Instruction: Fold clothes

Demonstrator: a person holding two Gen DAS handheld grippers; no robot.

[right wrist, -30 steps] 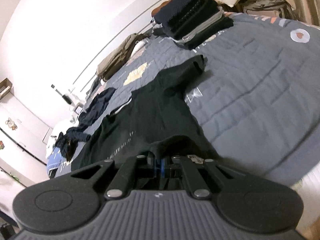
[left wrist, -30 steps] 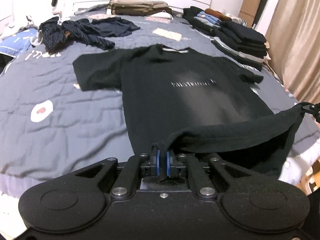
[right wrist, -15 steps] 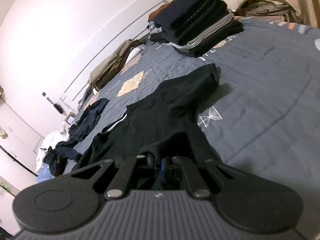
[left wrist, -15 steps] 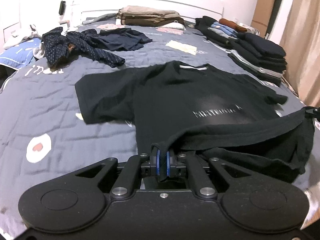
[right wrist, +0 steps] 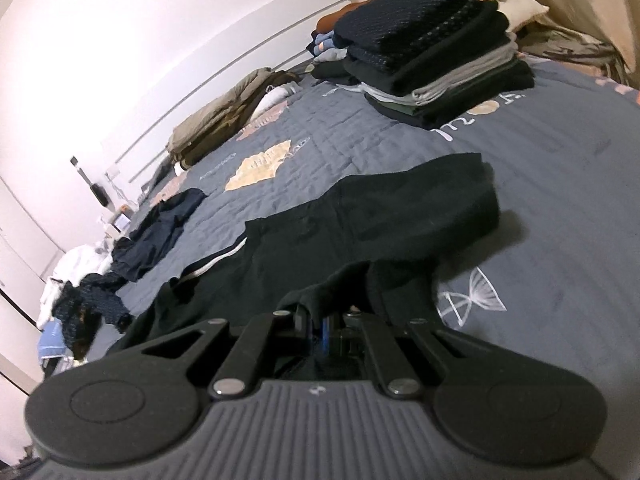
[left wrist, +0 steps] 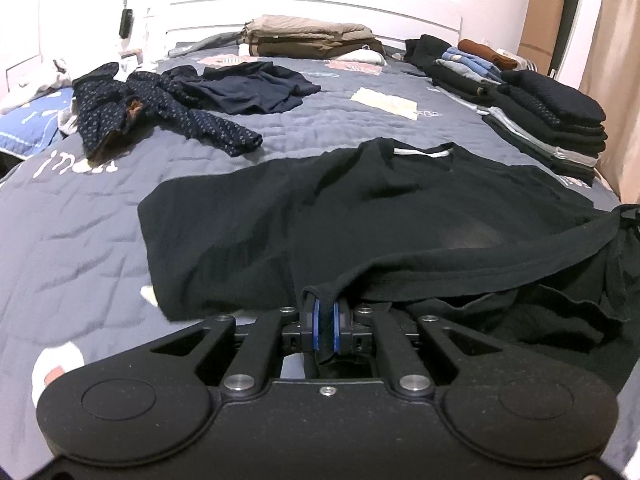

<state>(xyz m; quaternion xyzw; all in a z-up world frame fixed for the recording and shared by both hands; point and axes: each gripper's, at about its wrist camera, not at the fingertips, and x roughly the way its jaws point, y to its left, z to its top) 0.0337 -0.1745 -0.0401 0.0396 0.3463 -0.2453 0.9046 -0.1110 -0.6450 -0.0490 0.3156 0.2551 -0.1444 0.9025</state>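
Here, my left gripper (left wrist: 326, 326) clamped on the black T-shirt (left wrist: 360, 208) hem, my right gripper (right wrist: 326, 330) pinching its other corner — hem lifted over the shirt's body, bed (left wrist: 80, 216) beneath.

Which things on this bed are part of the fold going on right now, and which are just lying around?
In use:
- black cotton T-shirt
- left claw
- right claw

Lying about:
- crumpled dotted navy garment
- stack of folded dark clothes
- folded khaki pile

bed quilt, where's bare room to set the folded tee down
Bare quilt lies left of the black t-shirt, below the patterned garment. Another patch lies between the collar and the khaki pile. The right edge is crowded by the folded stack.
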